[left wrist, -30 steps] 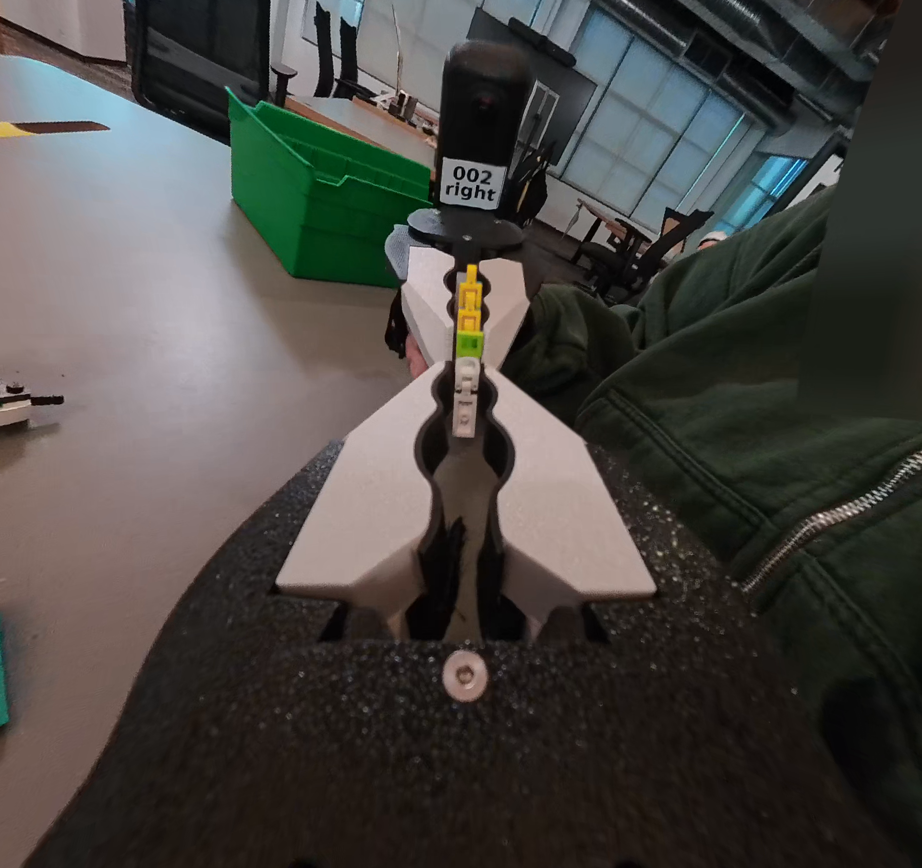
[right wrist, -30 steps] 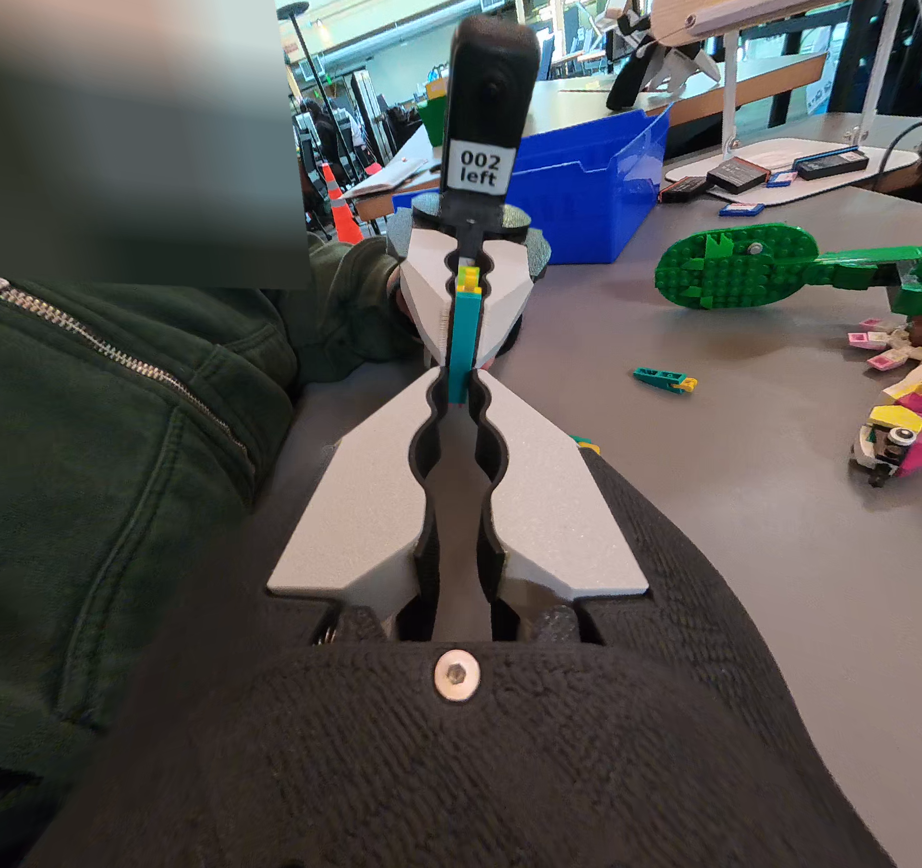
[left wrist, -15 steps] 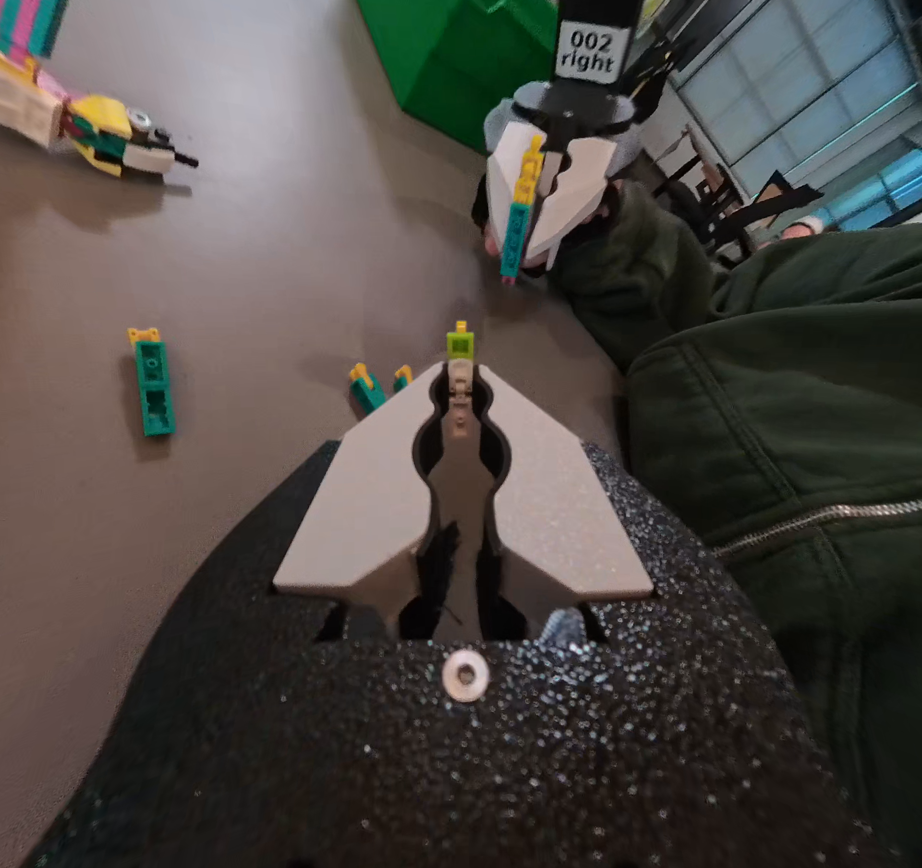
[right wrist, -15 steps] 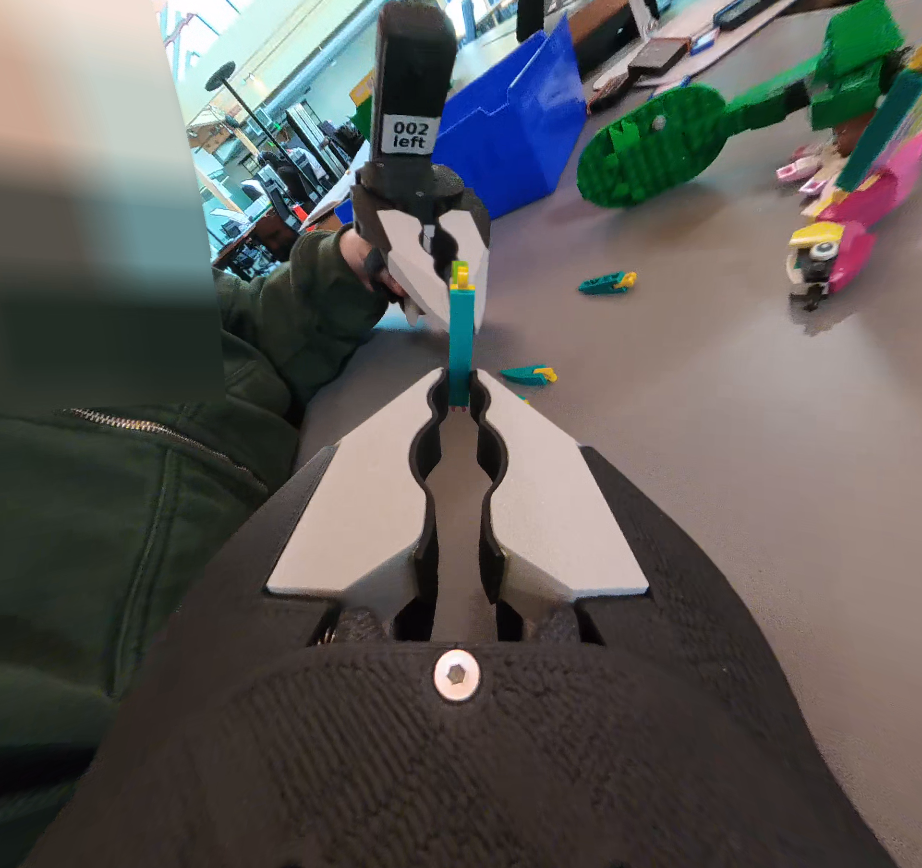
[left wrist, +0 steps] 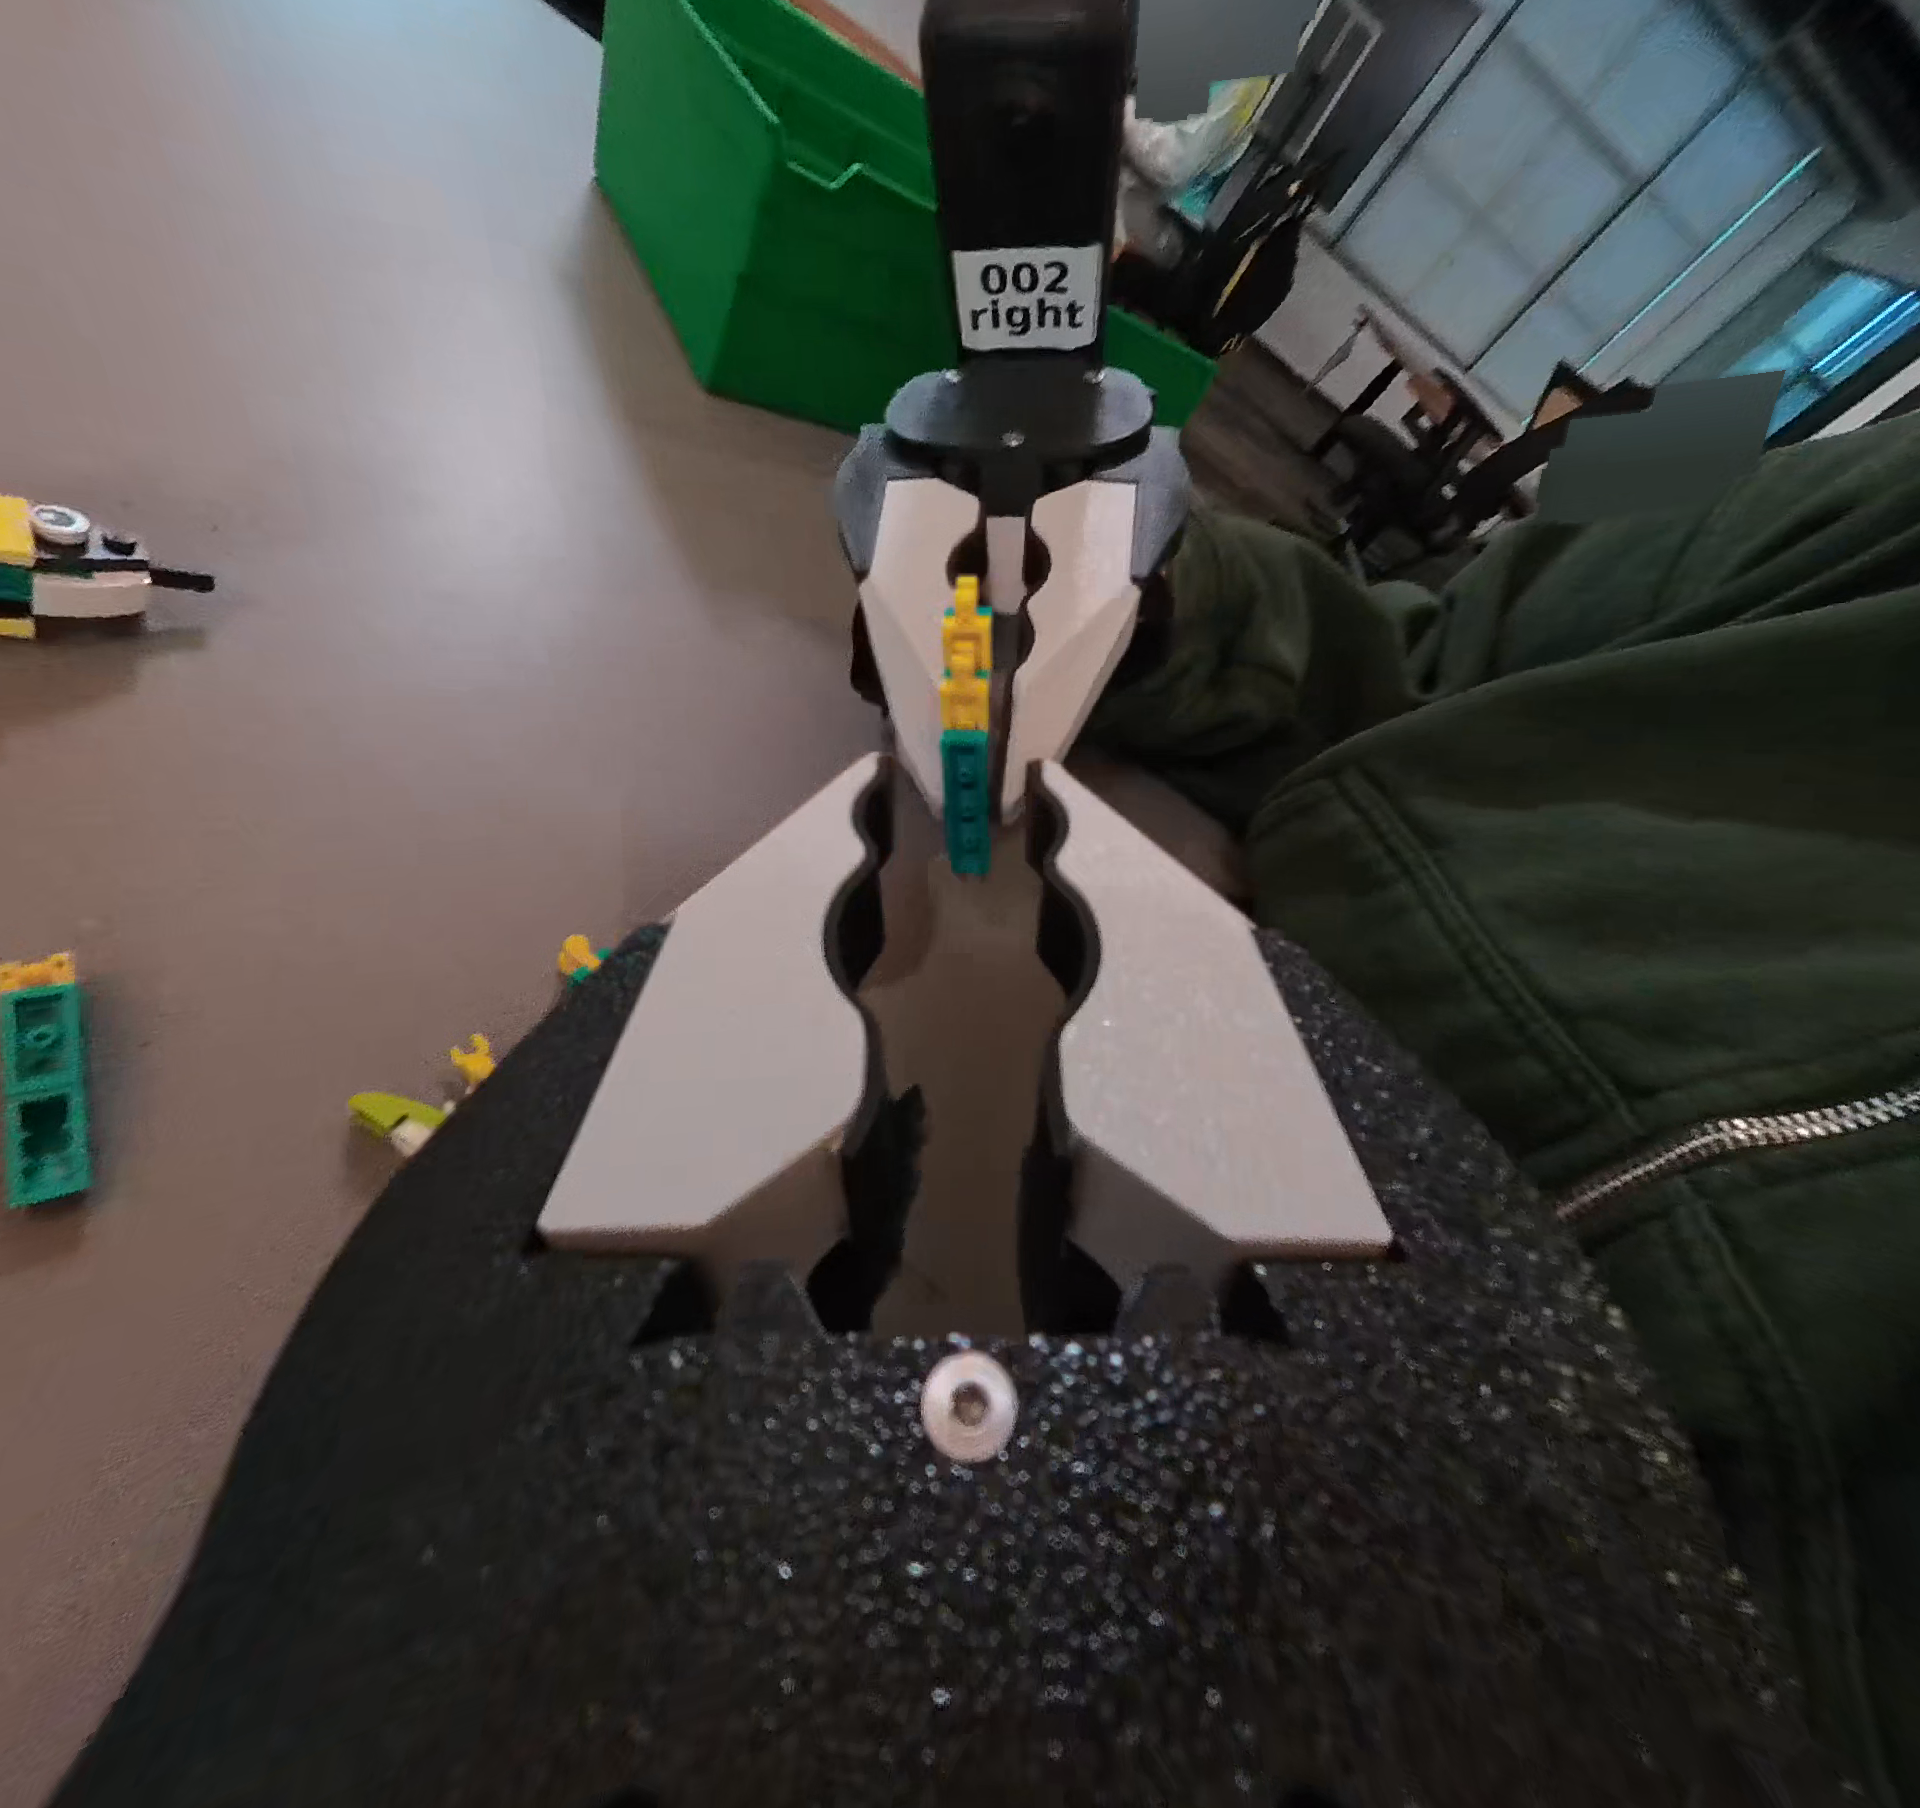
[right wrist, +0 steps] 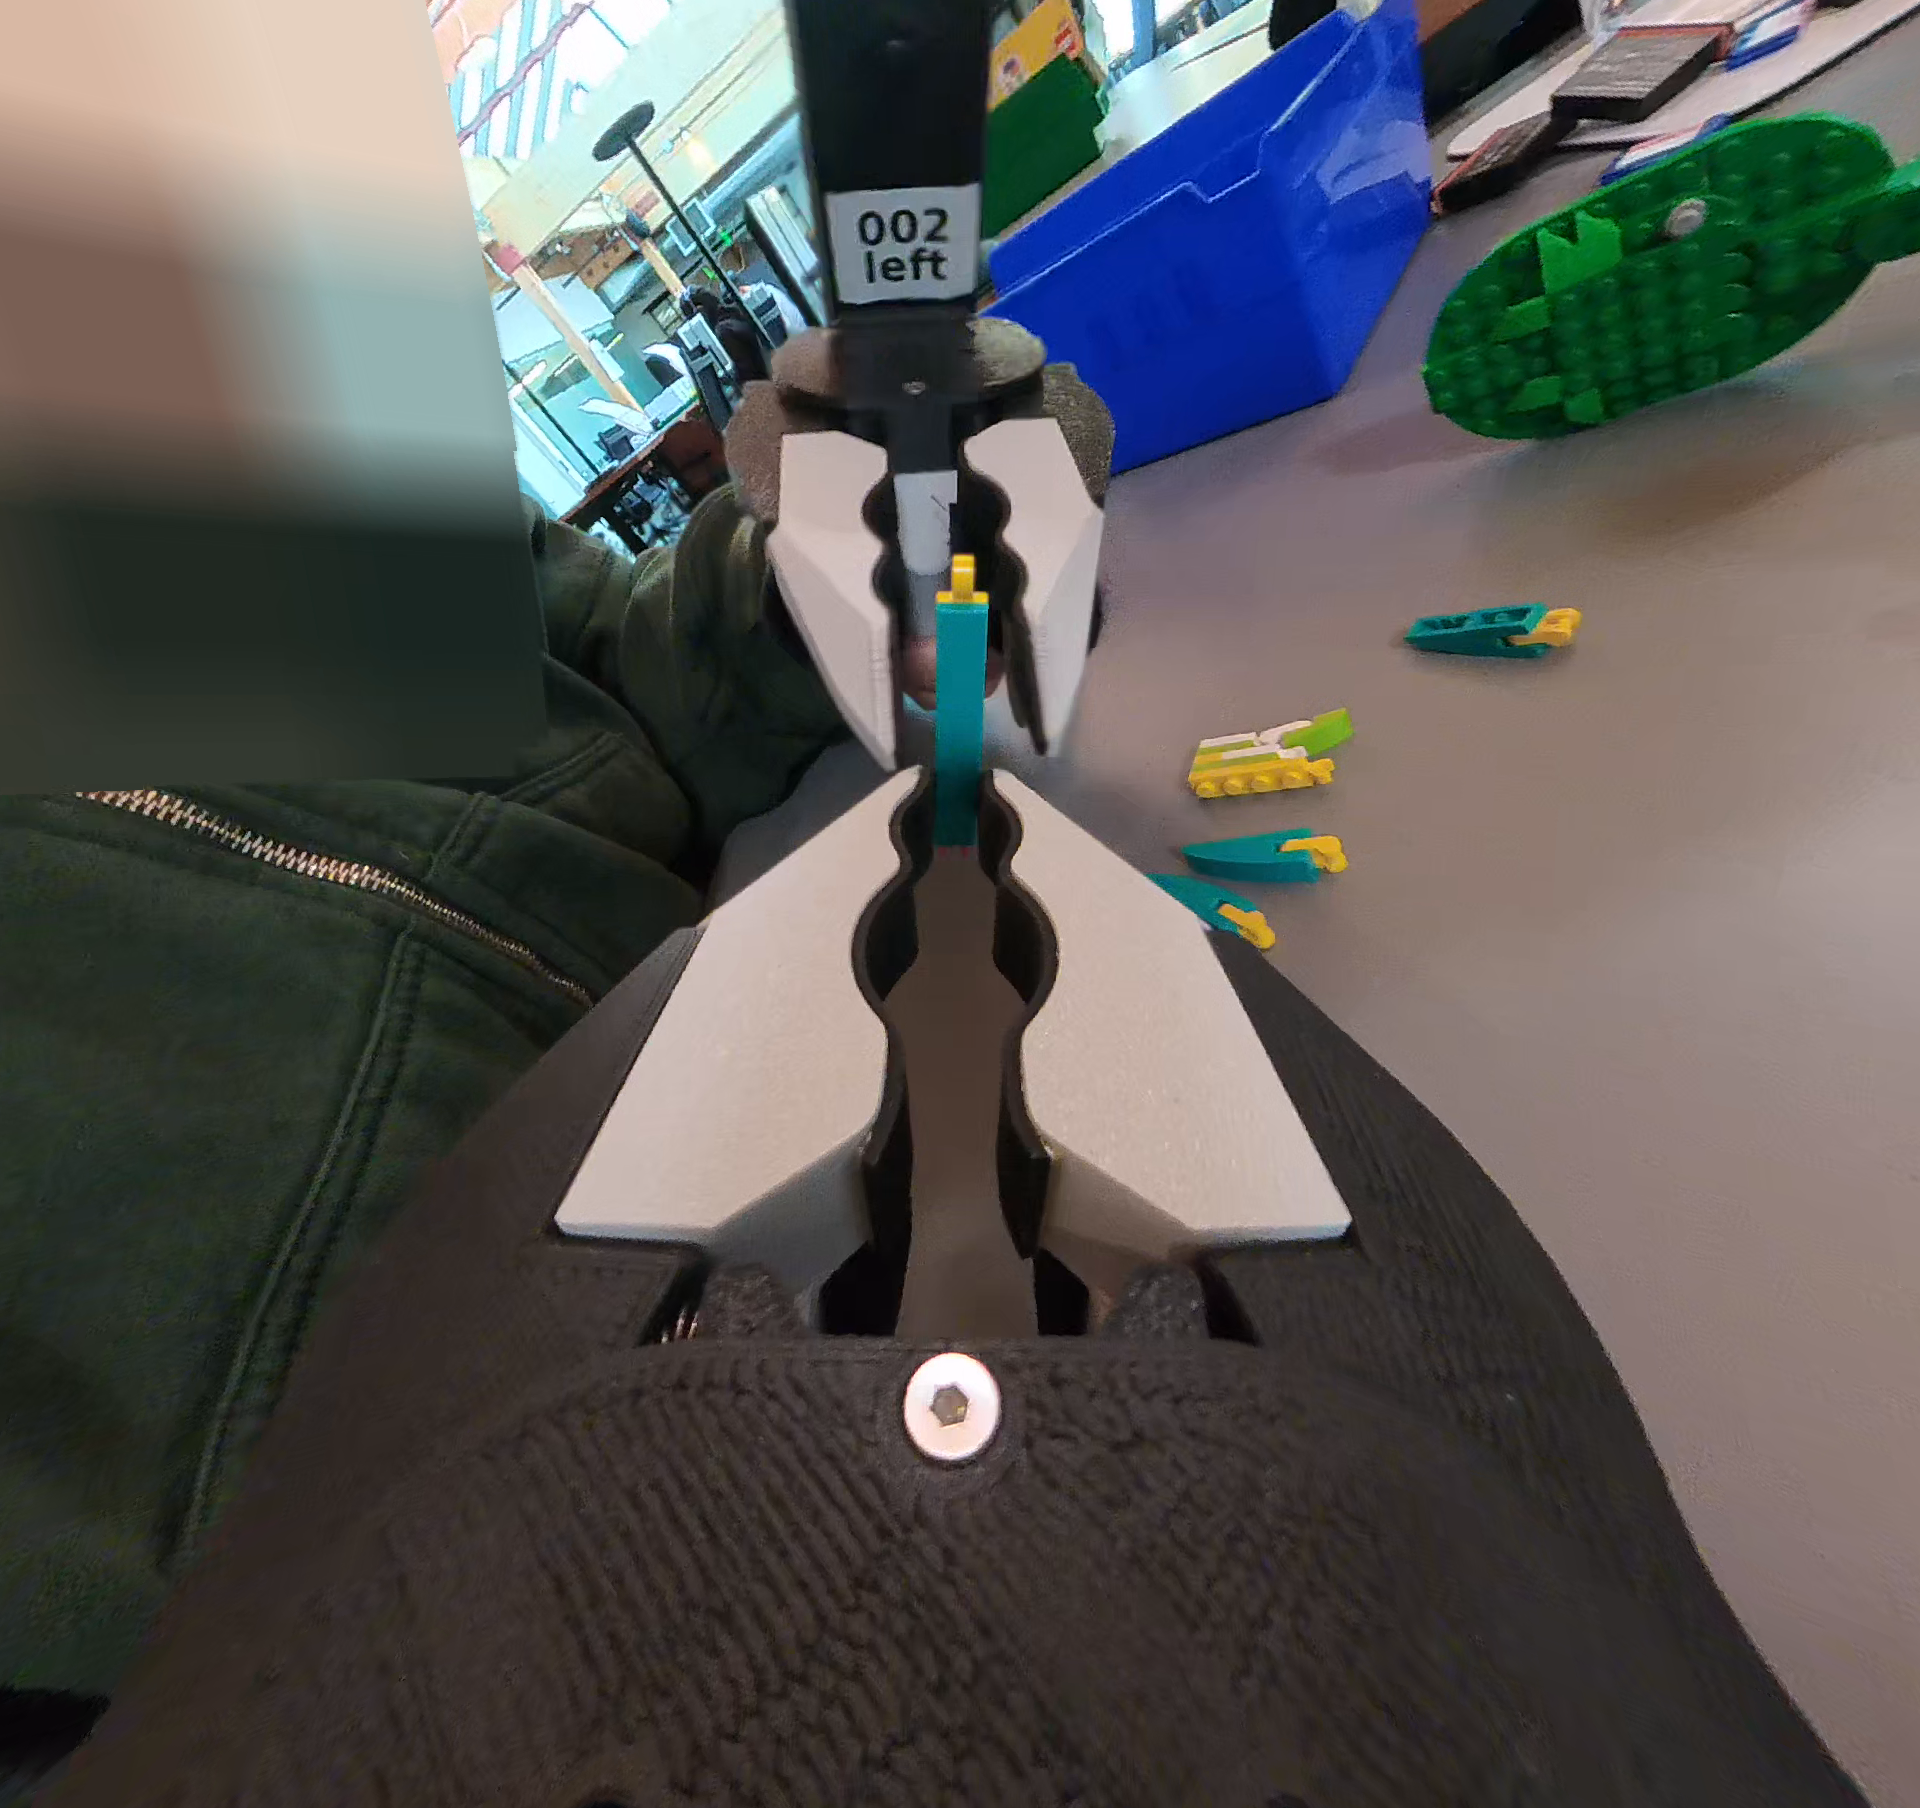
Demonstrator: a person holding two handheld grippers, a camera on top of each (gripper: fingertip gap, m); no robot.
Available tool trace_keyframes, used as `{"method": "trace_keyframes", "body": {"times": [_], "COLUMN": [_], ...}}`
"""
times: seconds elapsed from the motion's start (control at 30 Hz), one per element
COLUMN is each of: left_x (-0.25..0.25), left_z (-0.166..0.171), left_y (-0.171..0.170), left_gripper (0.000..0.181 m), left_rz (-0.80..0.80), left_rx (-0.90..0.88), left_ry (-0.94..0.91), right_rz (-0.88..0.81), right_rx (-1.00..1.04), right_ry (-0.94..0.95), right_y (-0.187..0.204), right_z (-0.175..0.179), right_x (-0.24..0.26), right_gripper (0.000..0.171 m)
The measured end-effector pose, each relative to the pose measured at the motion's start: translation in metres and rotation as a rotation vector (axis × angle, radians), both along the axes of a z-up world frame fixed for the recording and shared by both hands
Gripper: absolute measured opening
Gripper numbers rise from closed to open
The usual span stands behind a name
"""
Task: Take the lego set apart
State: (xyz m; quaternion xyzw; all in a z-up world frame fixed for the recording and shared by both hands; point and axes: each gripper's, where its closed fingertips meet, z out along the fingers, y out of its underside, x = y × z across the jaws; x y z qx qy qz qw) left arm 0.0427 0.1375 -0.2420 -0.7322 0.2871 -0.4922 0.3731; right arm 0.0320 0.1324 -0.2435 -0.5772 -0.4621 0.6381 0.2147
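A smooth grey table (right wrist: pixel 1558 1083) in a glass-walled open office carries a green plastic bin (left wrist: pixel 748 200) far off on one side, a blue plastic bin (right wrist: pixel 1226 304) and a studded green lego plate (right wrist: pixel 1662 272) on the other, with small teal-and-yellow lego pieces (right wrist: pixel 1262 854) and a yellow-white-lime lego chunk (right wrist: pixel 1262 756) scattered between. Above it, beside a dark green zipped jacket (left wrist: pixel 1558 927), the right tongs (right wrist: pixel 958 802) pinch the near end of a slim teal lego bar tipped with yellow (right wrist: pixel 958 709), while the left tongs (left wrist: pixel 961 792) stand apart and empty, tips flanking that bar's other end
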Motion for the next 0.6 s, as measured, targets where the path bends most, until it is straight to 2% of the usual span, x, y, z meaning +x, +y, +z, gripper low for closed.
{"method": "trace_keyframes", "body": {"times": [0.07, 0.2, 0.27, 0.33, 0.43, 0.5, 0.6], "left_x": [0.000, 0.000, 0.000, 0.001, 0.004, 0.005, 0.005], "left_z": [0.005, 0.004, 0.006, 0.005, 0.002, 0.004, 0.013], "left_y": [-0.002, -0.004, -0.006, -0.008, -0.011, -0.011, -0.006], "left_gripper": [0.006, 0.006, 0.006, 0.006, 0.007, 0.007, 0.007], "left_rz": [-0.023, -0.048, -0.062, -0.079, -0.095, -0.094, -0.051], "left_rx": [-0.025, -0.014, -0.003, 0.001, 0.022, 0.034, 0.101], "left_ry": [-0.060, -0.047, -0.047, -0.034, -0.007, -0.014, -0.039], "right_rz": [0.008, 0.005, -0.022, -0.028, -0.009, -0.012, -0.052], "right_rx": [0.017, 0.039, 0.058, 0.049, -0.001, -0.005, 0.068], "right_ry": [0.005, 0.009, 0.031, 0.069, 0.124, 0.118, 0.140], "right_y": [-0.003, -0.003, 0.001, 0.002, 0.000, -0.001, 0.001], "right_z": [0.001, 0.001, 0.005, 0.012, 0.021, 0.020, 0.026], "right_x": [-0.001, 0.000, 0.001, 0.002, 0.003, 0.002, 0.001], "right_gripper": [0.006, 0.007, 0.017, 0.020, 0.017, 0.009, 0.006]}}
